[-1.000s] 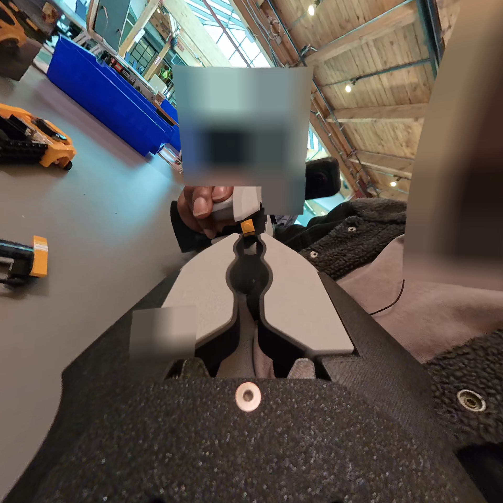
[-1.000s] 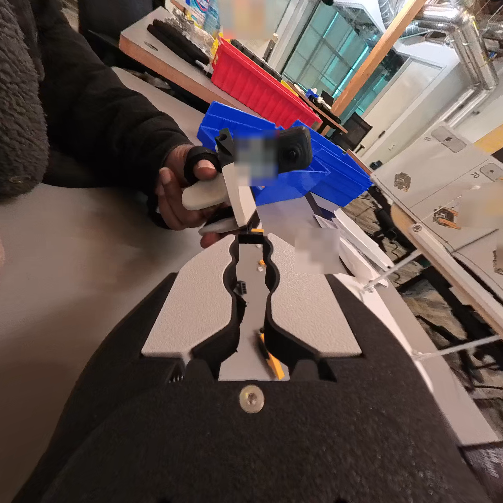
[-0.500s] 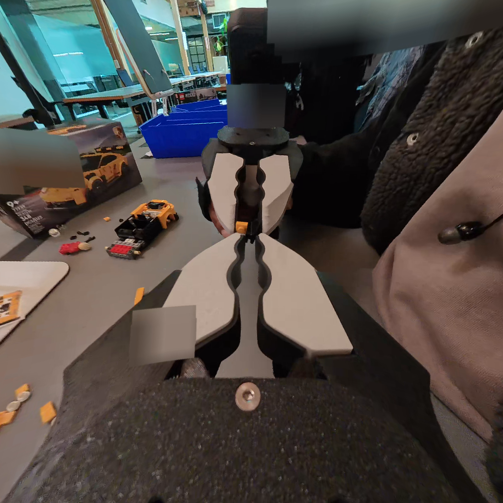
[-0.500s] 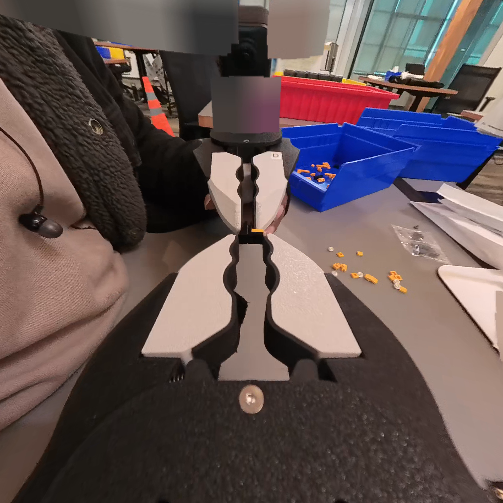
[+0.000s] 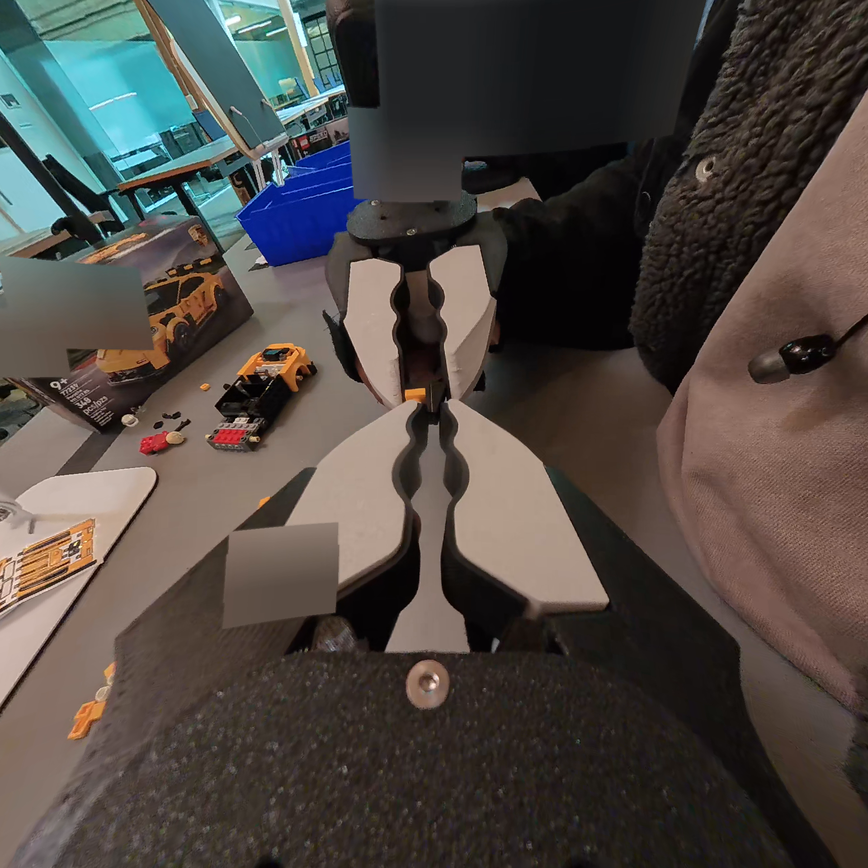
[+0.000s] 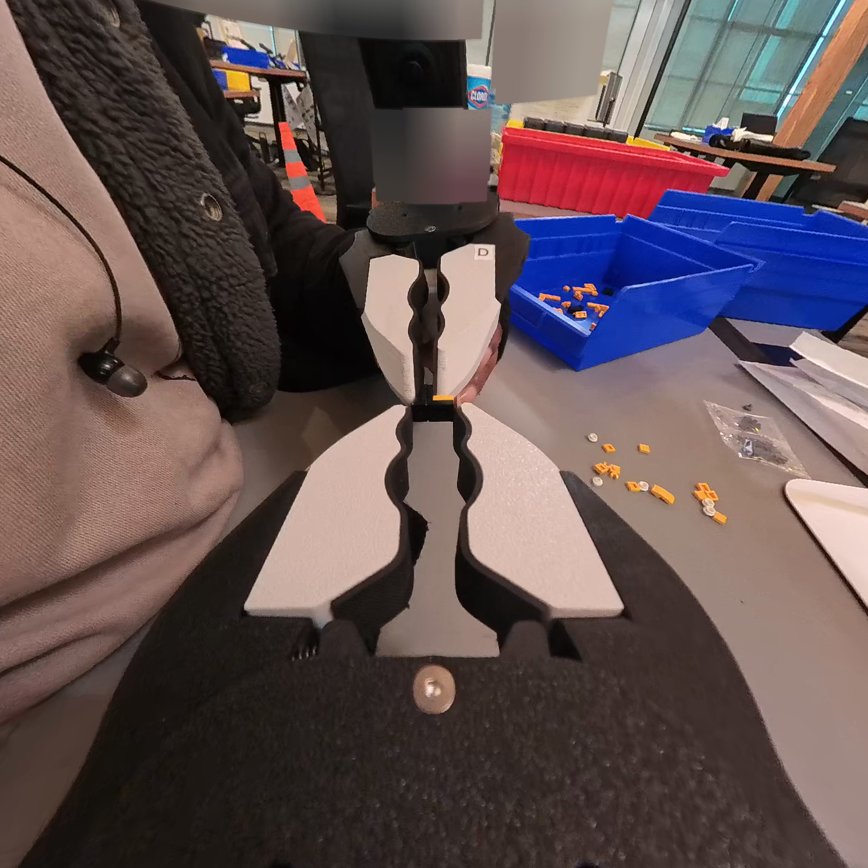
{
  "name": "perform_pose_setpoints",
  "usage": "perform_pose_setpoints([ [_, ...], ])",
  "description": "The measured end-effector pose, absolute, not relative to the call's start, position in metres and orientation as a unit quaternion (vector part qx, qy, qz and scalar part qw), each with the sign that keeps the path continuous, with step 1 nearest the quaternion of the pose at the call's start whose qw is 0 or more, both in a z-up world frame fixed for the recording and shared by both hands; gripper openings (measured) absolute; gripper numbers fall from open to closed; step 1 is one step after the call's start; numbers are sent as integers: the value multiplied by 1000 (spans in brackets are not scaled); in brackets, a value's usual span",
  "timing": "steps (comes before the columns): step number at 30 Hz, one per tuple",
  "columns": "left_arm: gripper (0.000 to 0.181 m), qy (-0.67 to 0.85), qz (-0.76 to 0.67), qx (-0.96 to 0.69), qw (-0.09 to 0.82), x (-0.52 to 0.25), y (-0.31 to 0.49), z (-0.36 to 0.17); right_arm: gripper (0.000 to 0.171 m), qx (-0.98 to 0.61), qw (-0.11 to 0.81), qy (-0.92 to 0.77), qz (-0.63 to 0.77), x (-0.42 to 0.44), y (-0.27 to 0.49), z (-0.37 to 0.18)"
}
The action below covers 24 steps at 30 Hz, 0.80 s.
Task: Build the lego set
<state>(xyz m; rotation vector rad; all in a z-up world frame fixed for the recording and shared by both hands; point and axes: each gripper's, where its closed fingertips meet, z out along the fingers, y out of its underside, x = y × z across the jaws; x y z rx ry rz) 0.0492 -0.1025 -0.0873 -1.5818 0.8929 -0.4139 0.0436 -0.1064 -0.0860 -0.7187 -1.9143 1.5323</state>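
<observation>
The grey bench [image 5: 282, 300] carries a dark lego box [image 5: 155, 319] printed with a yellow car at the far left of the left wrist view, blue plastic bins [image 6: 657, 300] and a red bin [image 6: 601, 169] at the far side in the right wrist view, and a white rounded board [image 5: 94, 498] under a printed sheet. Ahead of the box lies the half-built yellow and black lego car [image 5: 263, 394], its long axis running away from the camera and tilted to the right, red bricks at its near end. Loose orange and white lego bits [image 6: 657, 484] are scattered on the bench at the right.

Above the bench, close to the person's beige sweater [image 6: 94, 422], the two tools meet tip to tip. The left gripper [image 5: 428, 409] and the right gripper [image 6: 433, 411] each have their jaws pinching the small black and orange lego piece [image 6: 434, 406] held between them; its long axis lies crosswise in the right wrist view. Nothing stands between the tips.
</observation>
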Motion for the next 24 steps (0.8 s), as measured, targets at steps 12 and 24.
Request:
perform_pose_setpoints([
  [12,5,397,-165,-669,607,48,-104,-87,16,-256,323,-721,556,42,-107,-85],
  [24,5,408,-157,-685,583,45,-101,-106,16,-265,326,-748,514,39,-104,-101],
])
